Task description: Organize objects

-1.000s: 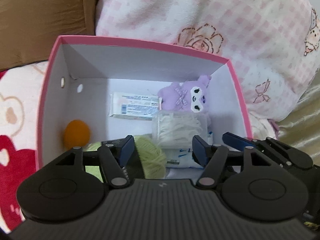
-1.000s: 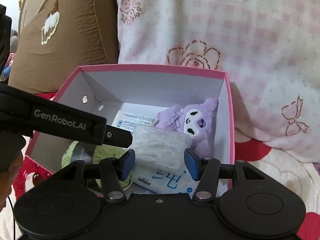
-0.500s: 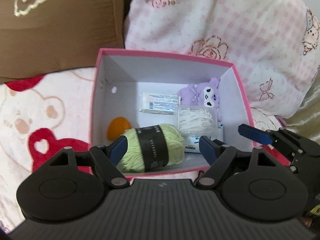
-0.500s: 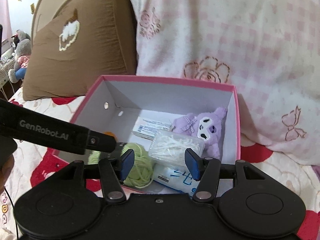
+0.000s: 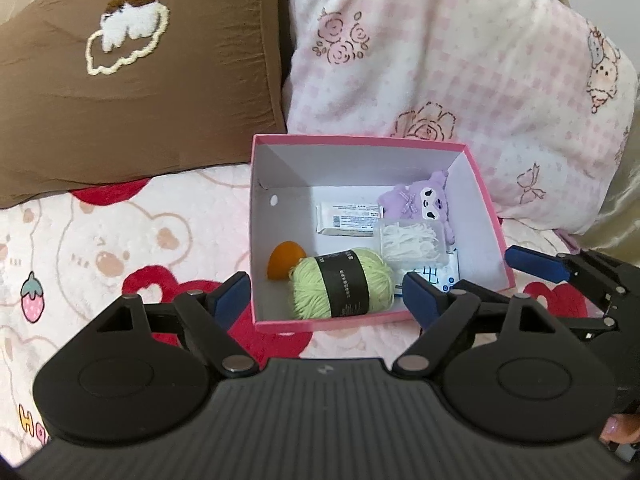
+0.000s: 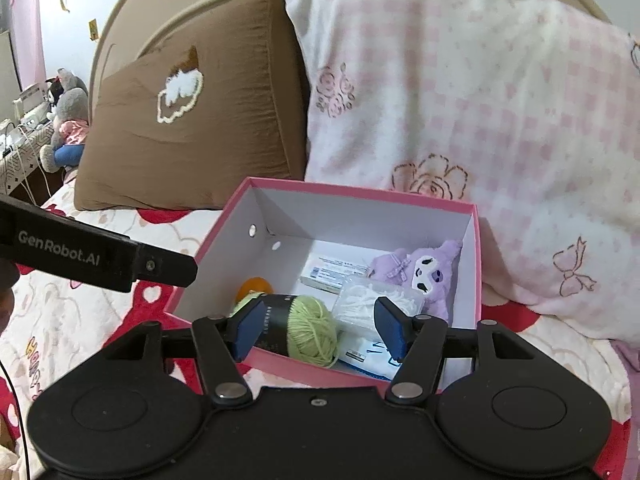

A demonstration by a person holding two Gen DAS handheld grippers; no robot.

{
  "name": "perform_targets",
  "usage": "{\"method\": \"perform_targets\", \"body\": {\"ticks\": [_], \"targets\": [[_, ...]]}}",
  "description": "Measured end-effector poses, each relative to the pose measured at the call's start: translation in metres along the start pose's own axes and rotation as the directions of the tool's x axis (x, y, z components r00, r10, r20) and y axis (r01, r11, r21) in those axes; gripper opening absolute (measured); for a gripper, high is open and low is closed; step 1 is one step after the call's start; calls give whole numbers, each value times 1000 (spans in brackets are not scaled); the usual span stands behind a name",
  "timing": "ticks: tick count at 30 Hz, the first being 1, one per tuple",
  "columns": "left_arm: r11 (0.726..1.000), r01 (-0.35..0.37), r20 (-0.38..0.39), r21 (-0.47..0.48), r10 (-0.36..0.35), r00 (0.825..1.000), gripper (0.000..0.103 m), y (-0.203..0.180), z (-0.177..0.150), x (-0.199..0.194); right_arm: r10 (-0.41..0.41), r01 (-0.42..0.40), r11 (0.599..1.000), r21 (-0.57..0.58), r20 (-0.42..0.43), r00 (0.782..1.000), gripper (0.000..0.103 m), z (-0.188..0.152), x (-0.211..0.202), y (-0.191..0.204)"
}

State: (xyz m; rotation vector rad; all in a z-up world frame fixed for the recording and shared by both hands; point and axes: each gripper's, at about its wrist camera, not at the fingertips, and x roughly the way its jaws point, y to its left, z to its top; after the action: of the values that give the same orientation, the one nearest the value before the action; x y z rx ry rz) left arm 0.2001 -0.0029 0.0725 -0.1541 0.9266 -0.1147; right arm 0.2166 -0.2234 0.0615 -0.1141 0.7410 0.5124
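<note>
**Both grippers drawn back from the filled box**

Compared with a second ago, both cameras sit farther from the pink box [image 5: 280, 322], which now looks smaller, with more of the bear-print blanket [image 5: 100, 248] and brown pillow [image 5: 140, 80] in view. The left gripper [image 5: 322, 298] has its jaws wide apart and holds nothing; the right gripper [image 6: 318, 330] is likewise wide and empty, poised over the box's near edge. Inside the box lie the green yarn ball [image 5: 340, 282], an orange ball [image 5: 284, 260] just beside it, a clear case of white sticks [image 5: 412, 242], a white packet [image 5: 348, 218] and a purple plush [image 5: 420, 204] at the far right corner.
</note>
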Motion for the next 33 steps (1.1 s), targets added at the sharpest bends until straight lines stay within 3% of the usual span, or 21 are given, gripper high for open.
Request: {"method": "perform_targets", "body": {"ticks": [13, 20, 28, 33], "targets": [[1000, -26, 56, -16, 27, 998, 84, 2, -24, -51, 23, -23, 998, 52, 0, 1000, 76, -14, -31, 9], [999, -44, 44, -26, 45, 998, 84, 2, -47, -64, 17, -18, 999, 44, 42, 999, 83, -23, -51, 15], [998, -53, 45, -18, 54, 998, 92, -5, -66, -74, 31, -33, 999, 30, 69, 997, 91, -39, -69, 19], [998, -63, 46, -10, 63, 997, 100, -5, -75, -73, -35, 33, 999, 33, 57, 998, 100, -47, -71, 23]]}}
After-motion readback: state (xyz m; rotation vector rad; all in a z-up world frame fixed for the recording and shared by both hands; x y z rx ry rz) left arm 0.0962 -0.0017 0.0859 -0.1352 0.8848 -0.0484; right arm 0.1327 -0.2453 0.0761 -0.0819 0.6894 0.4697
